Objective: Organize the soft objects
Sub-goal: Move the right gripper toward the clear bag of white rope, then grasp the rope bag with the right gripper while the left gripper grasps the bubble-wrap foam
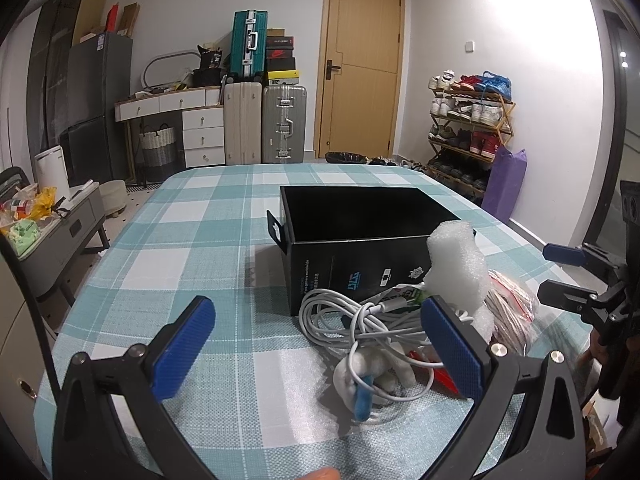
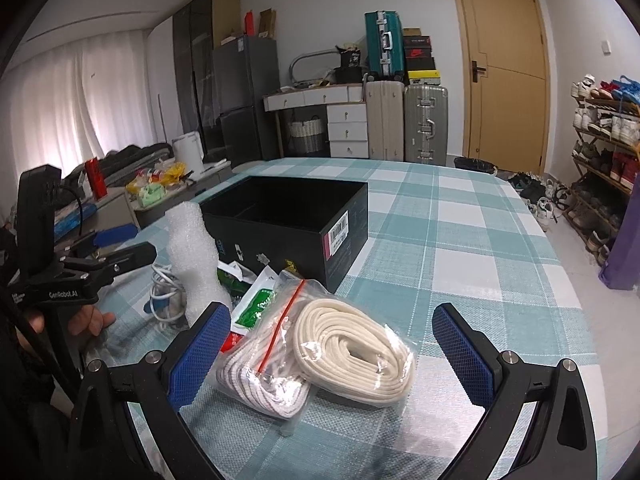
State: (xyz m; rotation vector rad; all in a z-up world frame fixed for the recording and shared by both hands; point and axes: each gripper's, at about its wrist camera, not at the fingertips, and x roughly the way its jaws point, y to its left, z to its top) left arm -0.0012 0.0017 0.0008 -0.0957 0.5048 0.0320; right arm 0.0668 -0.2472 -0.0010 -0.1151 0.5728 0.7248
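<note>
Left wrist view: the checked tabletop point(image 1: 168, 240) fills the middle, and the black box point(image 1: 360, 236) at centre shows only dark walls inside. At its lower right lie white foam point(image 1: 456, 264), a white cable point(image 1: 352, 320) and a bag of rope point(image 2: 340, 344). Both the left claw point(image 1: 316, 344) and right claw point(image 2: 332, 352) are spread wide, holding nothing.

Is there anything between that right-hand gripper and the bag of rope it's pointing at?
Nothing visible. The right gripper is open, and the bag of rope lies on the tablecloth between its fingers. The black box sits beyond the bag, open on top.
</note>
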